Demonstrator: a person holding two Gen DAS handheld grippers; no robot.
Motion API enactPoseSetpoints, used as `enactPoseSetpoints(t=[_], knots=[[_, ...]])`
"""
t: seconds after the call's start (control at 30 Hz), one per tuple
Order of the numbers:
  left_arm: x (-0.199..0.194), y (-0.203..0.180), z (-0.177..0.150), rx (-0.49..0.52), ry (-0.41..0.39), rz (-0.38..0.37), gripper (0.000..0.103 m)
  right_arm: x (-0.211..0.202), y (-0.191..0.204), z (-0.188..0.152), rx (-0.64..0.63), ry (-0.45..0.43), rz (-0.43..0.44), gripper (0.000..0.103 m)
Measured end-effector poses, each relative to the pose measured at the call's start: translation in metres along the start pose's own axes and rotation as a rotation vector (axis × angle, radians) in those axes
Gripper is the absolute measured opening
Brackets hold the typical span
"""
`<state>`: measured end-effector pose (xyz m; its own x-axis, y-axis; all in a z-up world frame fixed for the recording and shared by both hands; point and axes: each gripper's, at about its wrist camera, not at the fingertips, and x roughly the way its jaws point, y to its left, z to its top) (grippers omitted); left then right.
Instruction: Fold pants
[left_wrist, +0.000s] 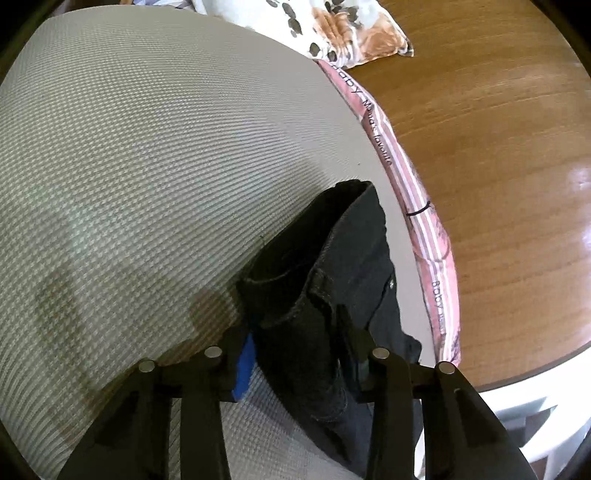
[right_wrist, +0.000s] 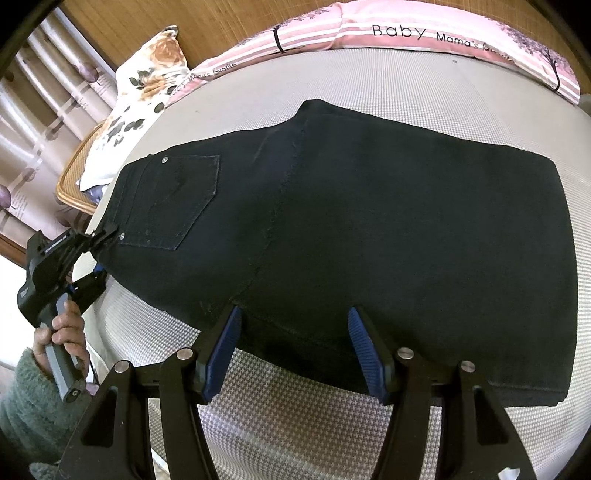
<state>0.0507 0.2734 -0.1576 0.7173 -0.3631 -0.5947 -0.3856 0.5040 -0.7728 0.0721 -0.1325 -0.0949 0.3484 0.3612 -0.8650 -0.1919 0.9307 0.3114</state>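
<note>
left tongs (left_wrist: 295, 354) first: closed on the waistband end of the black pants (right_wrist: 351, 229), dark denim bunched between the blue pads, a belt loop and a rivet showing right in front of the lens. from the other camera you can see those same tongs pinching the waistband corner at the far left, a hand wrapped round the handle.

right tongs (right_wrist: 295, 347) now: spread wide, nothing between the ribbed blue pads (right_wrist: 364, 354), hovering at the near edge of the pants, about where the seat runs into the legs.

the pants lie flat across the mattress (right_wrist: 295, 417), already doubled leg on leg by the look of it, back pocket facing up, hems off to the right.

handling, as i judge it: this is denim, soft enough to drape but thick and fairly heavy, so it should hold a crease and won't slide much on that woven grey cover. best holds look like the waistband and the hem corners, where the stitched layers give the pads something firm to bite.

writing now: the pink striped bedding (right_wrist: 424, 33) along the far edge reads "baby" and "mama's favorite". the left tool's body carries small white lettering, too small to read surely. a floral pillow (right_wrist: 147, 85) sits beyond, wooden headboard (left_wrist: 480, 129) behind.
</note>
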Motion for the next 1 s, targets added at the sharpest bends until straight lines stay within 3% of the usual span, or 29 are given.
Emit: enactPoseSetpoints(t=[0.2, 0.33, 0.47, 0.53, 0.63, 0.83, 1.0], knots=[[0.005, -0.004, 0.002, 0.035, -0.025, 0.008, 0.043, -0.003, 0.0, -0.002, 0.008, -0.011, -0.002, 0.058], [0.004, -0.003, 0.004, 0.023, -0.003, 0.026, 0.029, -0.01, -0.002, -0.001, 0.019, -0.031, -0.004, 0.058], [-0.003, -0.025, 0.006, 0.06, -0.021, 0.048, 0.025, -0.023, -0.009, 0.004, 0.035, -0.073, -0.015, 0.058], [-0.009, -0.053, 0.003, 0.144, -0.041, 0.092, 0.024, -0.033, -0.019, 0.008, 0.055, -0.099, -0.023, 0.058], [-0.017, -0.101, -0.004, 0.279, -0.062, 0.094, 0.024, -0.049, -0.034, 0.011, 0.091, -0.141, -0.037, 0.058], [-0.021, -0.204, -0.03, 0.488, -0.028, -0.037, 0.024, -0.085, -0.074, 0.015, 0.19, -0.224, -0.05, 0.058], [-0.004, -0.276, -0.078, 0.67, 0.05, -0.128, 0.024, -0.115, -0.11, 0.01, 0.273, -0.29, -0.065, 0.058]])
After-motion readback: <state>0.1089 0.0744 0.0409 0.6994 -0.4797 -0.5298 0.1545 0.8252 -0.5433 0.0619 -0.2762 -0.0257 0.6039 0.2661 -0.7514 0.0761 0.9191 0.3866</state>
